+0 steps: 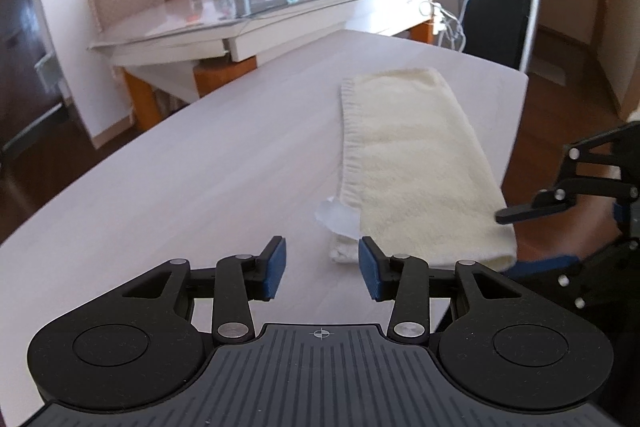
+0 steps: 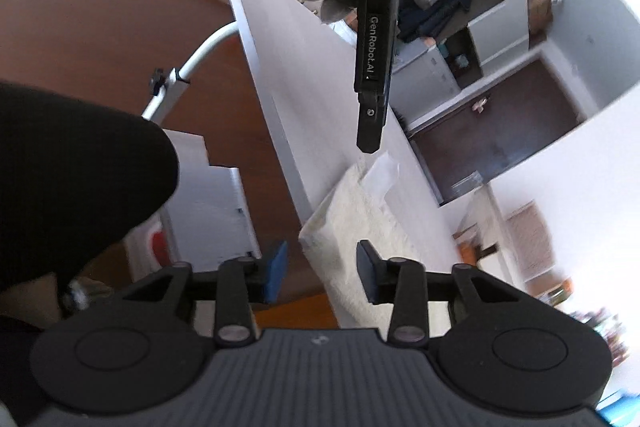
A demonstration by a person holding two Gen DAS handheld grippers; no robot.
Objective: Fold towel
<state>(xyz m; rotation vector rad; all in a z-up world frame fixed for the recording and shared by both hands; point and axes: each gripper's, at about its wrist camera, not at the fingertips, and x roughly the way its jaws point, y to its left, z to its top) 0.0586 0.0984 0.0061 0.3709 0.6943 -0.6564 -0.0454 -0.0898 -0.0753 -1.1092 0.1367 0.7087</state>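
Fingers (image 1: 276,267) on my L gripper (image 1: 322,269) stand moderately apart, empty, just short of towel (image 1: 412,155) near end. My R gripper (image 2: 322,273) is also parted, nothing pinched, at same end by table (image 1: 200,167) edge. Prob. both staged to lift it for next fold. Towel tag (image 1: 334,217) unreadable; L gripper reads "GenRobot.AI".

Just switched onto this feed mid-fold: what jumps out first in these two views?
The cream towel, folded into a long strip, lies near the right edge of the pale table, a white tag poking out at its near end. The left gripper hovers open just short of that end; the right gripper is at the towel's table-edge side.
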